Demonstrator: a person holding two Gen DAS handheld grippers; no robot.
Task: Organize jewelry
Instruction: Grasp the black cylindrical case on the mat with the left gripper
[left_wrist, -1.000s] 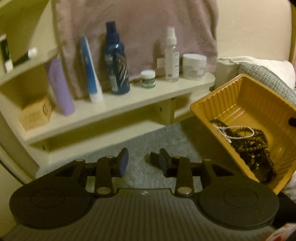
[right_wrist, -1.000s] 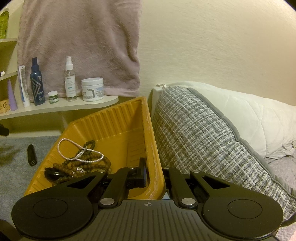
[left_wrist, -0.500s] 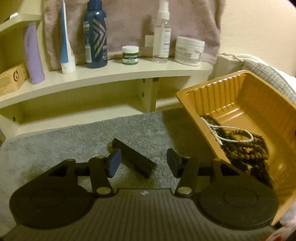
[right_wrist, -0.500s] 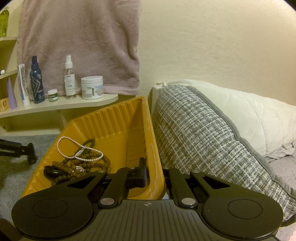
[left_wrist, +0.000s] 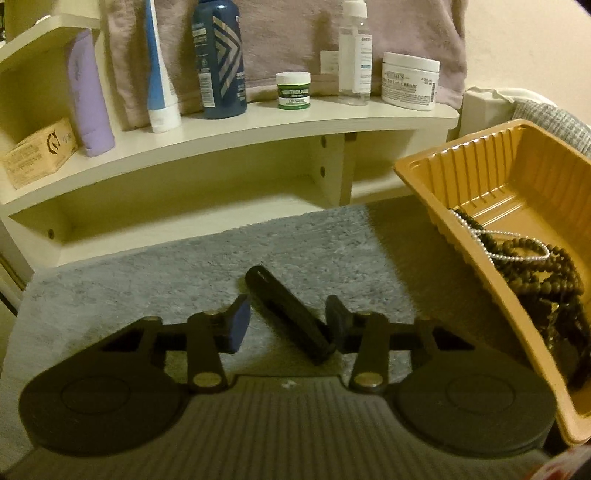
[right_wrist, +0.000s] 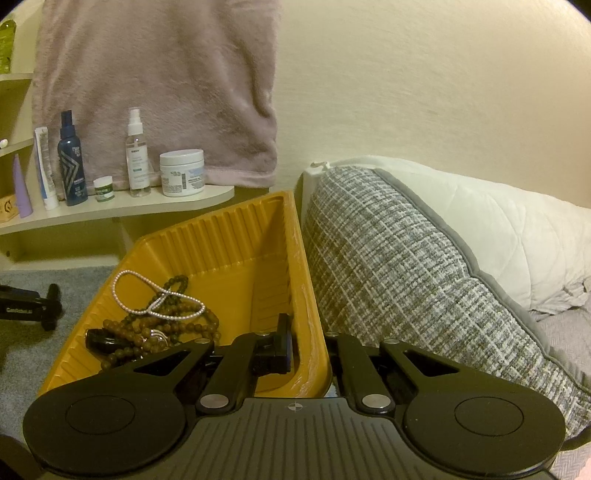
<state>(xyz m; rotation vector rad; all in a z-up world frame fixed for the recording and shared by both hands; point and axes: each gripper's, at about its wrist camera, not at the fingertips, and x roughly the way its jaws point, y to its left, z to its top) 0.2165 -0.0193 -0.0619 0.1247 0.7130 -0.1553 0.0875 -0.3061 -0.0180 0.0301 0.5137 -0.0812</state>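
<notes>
The yellow tray is cut off at the left wrist view's right edge, its dark clutter unclear. The right gripper is clamped on the tray wall. The left gripper is closing around a black tube on the grey rug, pads not pressing; beaded necklaces lie at three o'clock.

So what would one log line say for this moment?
left tongs: closing around black oblong case on grey rug | right tongs: shut on ribbed yellow plastic tray rim | beaded jewelry: in tray
</notes>
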